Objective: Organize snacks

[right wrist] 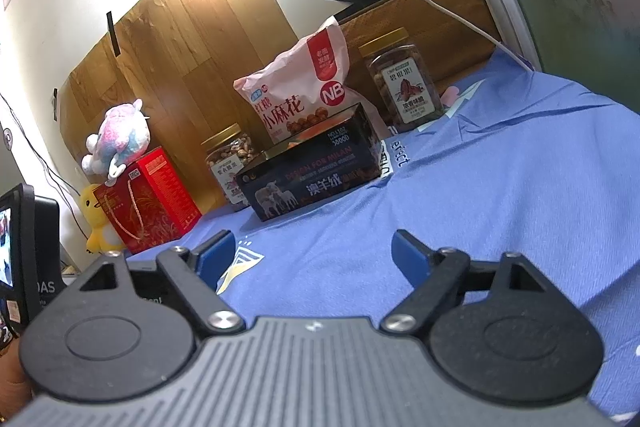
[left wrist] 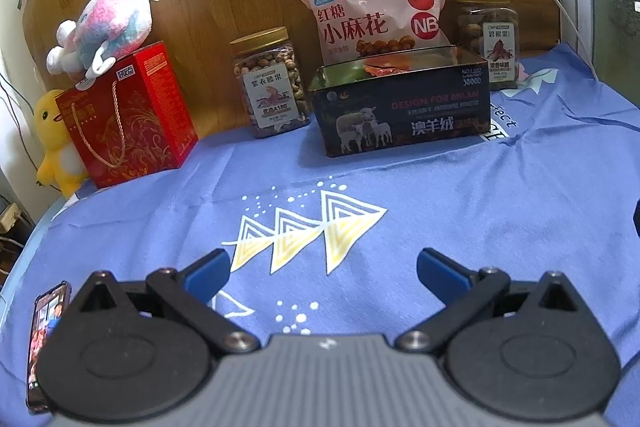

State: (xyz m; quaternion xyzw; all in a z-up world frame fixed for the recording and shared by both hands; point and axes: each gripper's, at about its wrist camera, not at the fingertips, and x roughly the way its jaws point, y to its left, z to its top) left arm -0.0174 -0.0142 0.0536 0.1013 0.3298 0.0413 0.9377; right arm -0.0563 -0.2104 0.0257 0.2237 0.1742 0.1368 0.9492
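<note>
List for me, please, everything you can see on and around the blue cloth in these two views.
Tin box: 1, dark, open, mid-cloth at the back; some packets inside.
Snack bag: 1, pink, upright behind the tin.
Nut jars: 2, clear with gold lids, one left of the tin, one right.
Gift box: 1, red, far left.
Plush toys: 2, pink-blue atop the gift box, yellow beside it.
Phone: 1, near left edge.
Cloth: 1, blue, patterned.
Left gripper: open, empty.
Right gripper: open, empty.
</note>
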